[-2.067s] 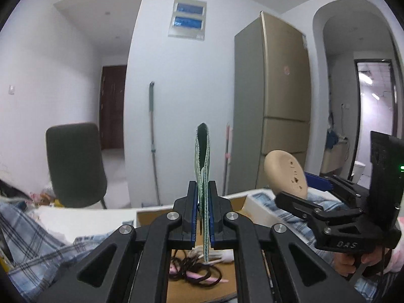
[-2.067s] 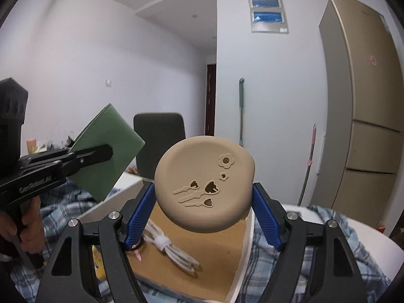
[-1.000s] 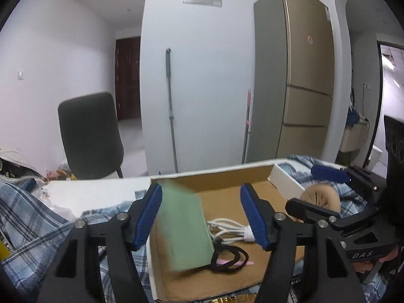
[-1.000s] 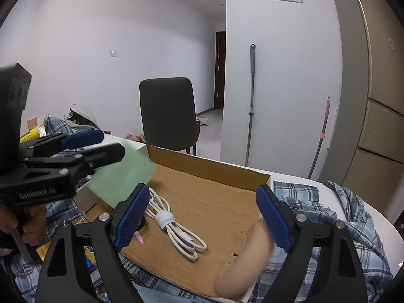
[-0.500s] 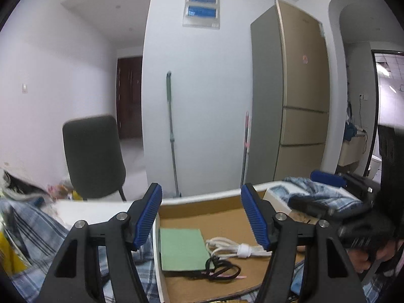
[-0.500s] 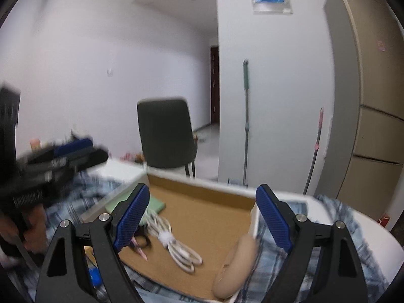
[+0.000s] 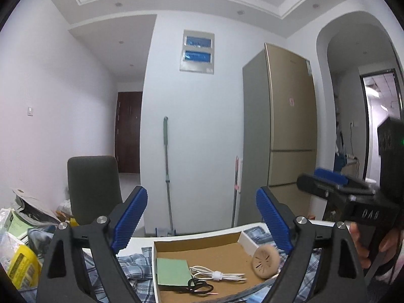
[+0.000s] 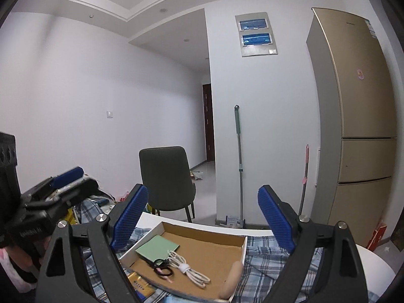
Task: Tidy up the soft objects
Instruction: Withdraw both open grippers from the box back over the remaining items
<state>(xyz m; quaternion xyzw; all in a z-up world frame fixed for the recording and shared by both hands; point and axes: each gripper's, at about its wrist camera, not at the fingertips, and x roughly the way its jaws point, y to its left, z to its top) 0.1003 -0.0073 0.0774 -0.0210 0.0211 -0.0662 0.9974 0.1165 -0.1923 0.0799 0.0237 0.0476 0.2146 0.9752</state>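
A shallow cardboard box [image 7: 202,245] [image 8: 202,229] lies on a plaid cloth. In it lie a green cloth pad [image 7: 173,270] [image 8: 156,250] at the left end, a coiled white cable [image 7: 219,275] [image 8: 189,270], a black hair tie [image 7: 199,287] [image 8: 162,270] and a round beige soft pad [image 7: 265,261] [image 8: 231,282] leaning against the right wall. My left gripper [image 7: 202,217] is open and empty, raised above the box. My right gripper [image 8: 202,214] is open and empty, also raised; it also shows in the left wrist view [image 7: 333,186].
A plaid cloth [image 8: 267,255] covers the white table [image 8: 373,265]. A dark chair [image 8: 165,176] stands behind it. A mop [image 8: 238,161] leans on the wall beside a fridge [image 8: 358,116]. Clutter and a yellow package [image 7: 21,265] lie at the left.
Both grippers opened and dropped the green pad and the beige pad into the box, then rose and pulled back from it.
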